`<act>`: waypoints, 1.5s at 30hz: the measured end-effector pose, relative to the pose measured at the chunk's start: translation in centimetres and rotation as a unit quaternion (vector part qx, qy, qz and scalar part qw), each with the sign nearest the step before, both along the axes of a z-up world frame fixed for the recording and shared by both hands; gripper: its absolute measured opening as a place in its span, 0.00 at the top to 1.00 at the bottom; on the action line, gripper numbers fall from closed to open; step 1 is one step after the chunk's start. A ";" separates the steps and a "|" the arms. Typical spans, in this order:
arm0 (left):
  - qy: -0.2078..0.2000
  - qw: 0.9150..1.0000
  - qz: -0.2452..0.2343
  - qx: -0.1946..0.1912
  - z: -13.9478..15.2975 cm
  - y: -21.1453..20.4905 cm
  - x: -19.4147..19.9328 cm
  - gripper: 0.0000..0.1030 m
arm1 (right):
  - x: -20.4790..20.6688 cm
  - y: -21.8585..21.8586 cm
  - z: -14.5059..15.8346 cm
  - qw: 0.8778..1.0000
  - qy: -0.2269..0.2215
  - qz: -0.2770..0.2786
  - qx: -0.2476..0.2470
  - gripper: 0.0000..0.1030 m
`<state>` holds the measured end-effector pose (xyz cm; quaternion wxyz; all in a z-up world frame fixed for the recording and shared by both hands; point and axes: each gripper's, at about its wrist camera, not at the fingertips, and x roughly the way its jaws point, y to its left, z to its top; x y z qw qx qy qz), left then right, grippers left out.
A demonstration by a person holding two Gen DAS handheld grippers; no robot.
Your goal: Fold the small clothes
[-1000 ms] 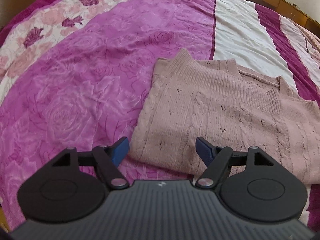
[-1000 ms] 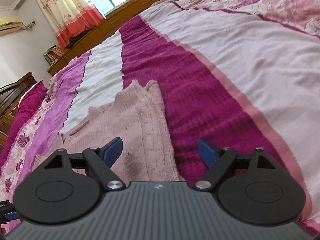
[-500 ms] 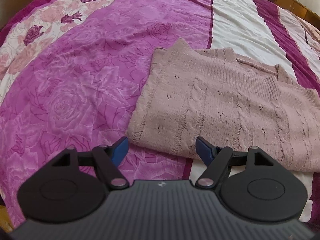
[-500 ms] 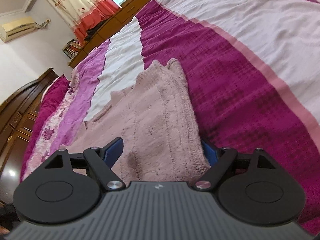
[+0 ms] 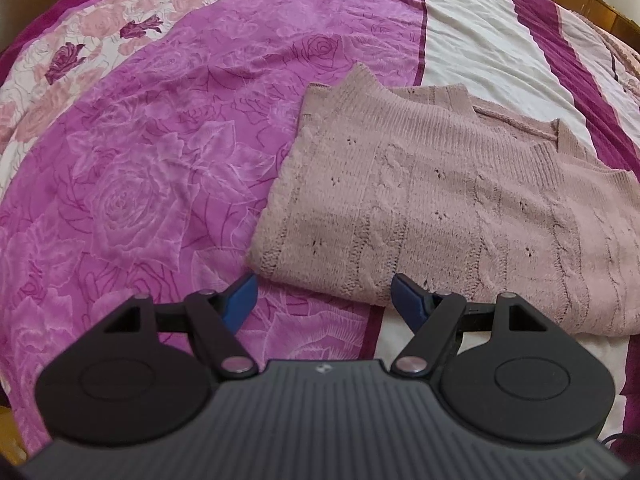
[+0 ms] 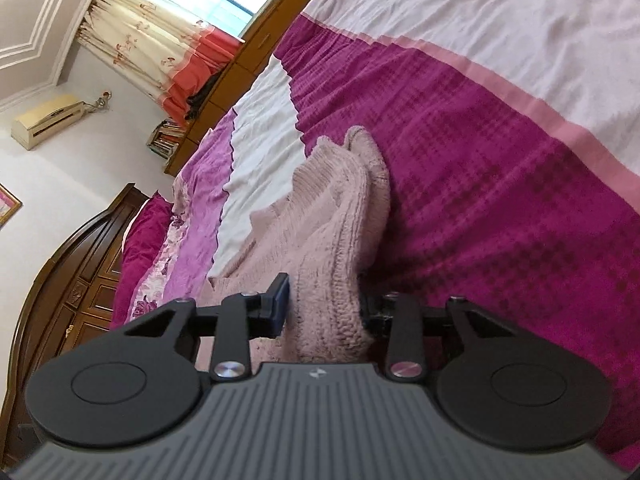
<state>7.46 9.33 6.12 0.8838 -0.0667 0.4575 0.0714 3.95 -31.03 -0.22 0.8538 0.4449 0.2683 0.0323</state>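
1. Sweater [image 5: 432, 208], dusty-pink cable knit, lies flat on the bedspread [image 5: 160, 152], straddling the purple rose-print band and the white stripe. Its near folded edge sits just ahead of the left gripper [image 5: 323, 296].

2. Left gripper: held low over the bed, aimed along the quilt toward the sweater's near-left corner. Blue fingertips [image 5: 240, 300] spread wide, nothing between them; the knit edge runs just beyond the tips, not touching as far as can be seen.

3. Right gripper [image 6: 324, 308]: rolled hard to one side, so the room tilts — curtain [image 6: 160, 40], air conditioner [image 6: 48, 120] and wooden headboard [image 6: 72, 280] all slant. Jaws drawn in on a bunched fold of the sweater [image 6: 336, 248]; the knit rises in a thick ridge from between them.

4. Hard to read: the right gripper's right-hand fingertip is buried behind the knit, only the left blue pad [image 6: 280, 300] shows. Sweater's right end runs off the left wrist view. How many layers are pinched cannot be told.

5. Change from a second ago: right gripper then stood level and open, sweater off to its left; half a second ago the knit lay between open fingers; now it is clamped and the wrist is rolled. Left gripper has backed off slightly, with more quilt now showing before the sweater's edge; spread unchanged.
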 end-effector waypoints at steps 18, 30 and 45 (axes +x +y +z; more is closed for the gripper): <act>-0.002 1.000 -0.012 0.015 0.6 0.6 0.0 0.27 | 1.3 0.9 0.4 0.999 -0.001 -0.006 -0.044 0.64; 0.002 0.999 -0.026 0.027 1.0 1.3 0.7 0.27 | 1.9 2.6 4.1 0.997 -0.034 0.011 -0.068 0.69; -0.011 0.999 -0.023 0.033 2.1 3.5 1.0 0.27 | 3.7 8.8 10.6 0.990 -0.095 0.053 -0.084 0.73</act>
